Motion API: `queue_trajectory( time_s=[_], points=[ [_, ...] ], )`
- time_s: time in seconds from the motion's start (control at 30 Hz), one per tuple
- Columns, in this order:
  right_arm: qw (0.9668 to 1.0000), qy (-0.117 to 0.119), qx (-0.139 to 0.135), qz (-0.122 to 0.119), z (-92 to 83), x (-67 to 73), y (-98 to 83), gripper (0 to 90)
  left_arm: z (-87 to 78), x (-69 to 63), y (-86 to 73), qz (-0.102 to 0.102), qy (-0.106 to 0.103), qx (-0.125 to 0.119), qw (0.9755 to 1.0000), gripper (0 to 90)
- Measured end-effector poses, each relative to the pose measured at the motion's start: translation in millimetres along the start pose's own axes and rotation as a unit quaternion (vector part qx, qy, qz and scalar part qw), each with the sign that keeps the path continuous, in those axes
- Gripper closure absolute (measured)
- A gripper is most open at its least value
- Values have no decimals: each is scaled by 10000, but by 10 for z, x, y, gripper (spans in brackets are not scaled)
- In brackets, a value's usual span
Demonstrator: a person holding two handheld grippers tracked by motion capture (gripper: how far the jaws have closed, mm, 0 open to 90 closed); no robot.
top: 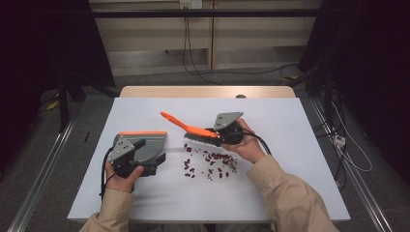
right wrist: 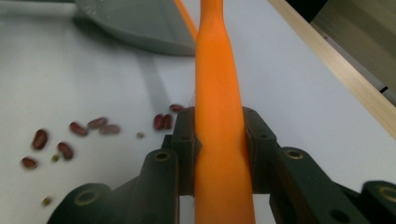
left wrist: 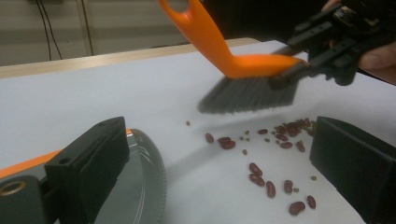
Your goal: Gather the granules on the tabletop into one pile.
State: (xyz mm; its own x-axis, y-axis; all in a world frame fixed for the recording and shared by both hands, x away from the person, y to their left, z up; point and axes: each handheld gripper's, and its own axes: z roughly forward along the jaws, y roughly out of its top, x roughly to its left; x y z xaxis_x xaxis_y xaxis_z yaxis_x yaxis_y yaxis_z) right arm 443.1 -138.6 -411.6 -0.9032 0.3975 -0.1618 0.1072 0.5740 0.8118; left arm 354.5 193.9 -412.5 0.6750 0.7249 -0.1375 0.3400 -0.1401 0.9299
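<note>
An orange brush (top: 180, 123) with dark bristles (top: 200, 137) hangs tilted over the white table, bristles just above it. My right gripper (top: 213, 133) is shut on its handle (right wrist: 218, 93), the jaws pressing both sides. Red beans (top: 212, 162) and small green ones lie scattered under and in front of the bristles (left wrist: 247, 95). A grey dustpan (top: 151, 141) with an orange rim lies at the left. My left gripper (top: 147, 157) rests at the pan's near side with its jaws wide apart. The pan's toothed edge (left wrist: 156, 172) shows beside the left jaw, and beans (left wrist: 280, 135) lie on the table between the jaws.
A white sheet (top: 290, 183) covers the table, with a wooden strip (top: 208, 92) along the far edge. Cables (top: 193, 58) run over the floor beyond it. Metal rails (top: 43, 169) flank the table, with more cables at the right (top: 348, 150).
</note>
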Motion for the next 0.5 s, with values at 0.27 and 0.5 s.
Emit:
queue_trajectory(
  time_s=[0.27,0.5],
  points=[
    [9995,-287,-5,162,404,-271,71,710,7,40,-17,-63,-16,22,10000,45],
    [9995,-142,269,65,562,-199,82,710,-8,60,-28,-103,10,6,9999,45]
  ],
)
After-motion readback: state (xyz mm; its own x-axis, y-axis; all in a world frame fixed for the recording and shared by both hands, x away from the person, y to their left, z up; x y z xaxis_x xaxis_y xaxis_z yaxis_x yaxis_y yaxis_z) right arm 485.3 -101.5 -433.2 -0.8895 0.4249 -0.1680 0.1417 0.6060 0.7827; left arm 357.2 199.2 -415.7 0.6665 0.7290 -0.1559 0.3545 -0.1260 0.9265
